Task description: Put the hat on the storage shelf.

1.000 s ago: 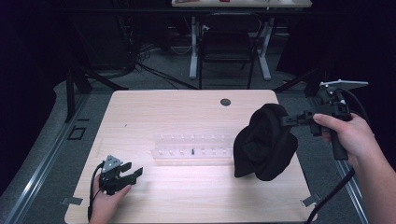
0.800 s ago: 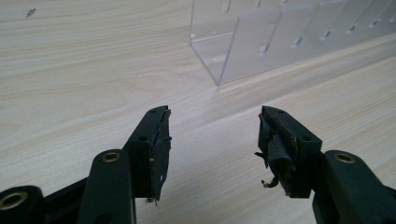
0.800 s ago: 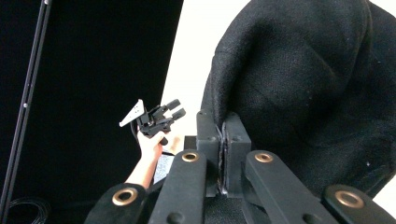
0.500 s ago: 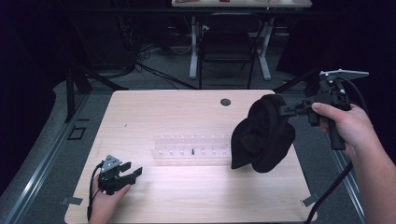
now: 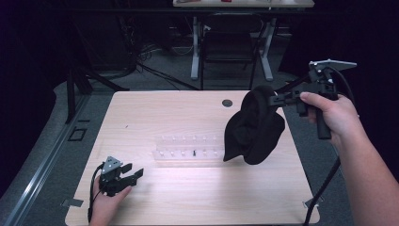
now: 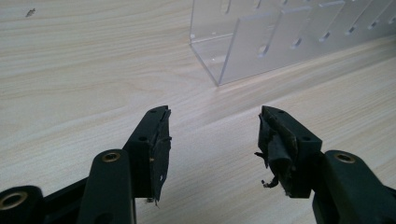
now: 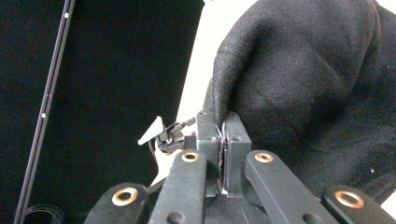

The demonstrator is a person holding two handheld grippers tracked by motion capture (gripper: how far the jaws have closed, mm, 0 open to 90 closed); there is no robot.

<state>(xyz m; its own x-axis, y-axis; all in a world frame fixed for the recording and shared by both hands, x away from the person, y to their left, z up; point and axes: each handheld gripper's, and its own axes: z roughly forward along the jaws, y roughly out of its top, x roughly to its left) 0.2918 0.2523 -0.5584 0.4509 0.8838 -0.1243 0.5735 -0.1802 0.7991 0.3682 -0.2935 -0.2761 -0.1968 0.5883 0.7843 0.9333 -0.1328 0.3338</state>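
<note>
the right gripper view reveals the pinch itself: the right gripper (image 7: 223, 140) has its jaws clamped together on a fold of the black cloth (image 7: 308, 93). the high view gives the setting: the cloth (image 5: 254, 127) hangs from the right gripper (image 5: 277, 98) just right of the clear rack (image 5: 188, 150), its lower end near the table (image 5: 155, 113). the left gripper (image 6: 212, 140), jaws apart and empty, rests left of the rack (image 6: 280, 37), with bare wood between them.
</note>
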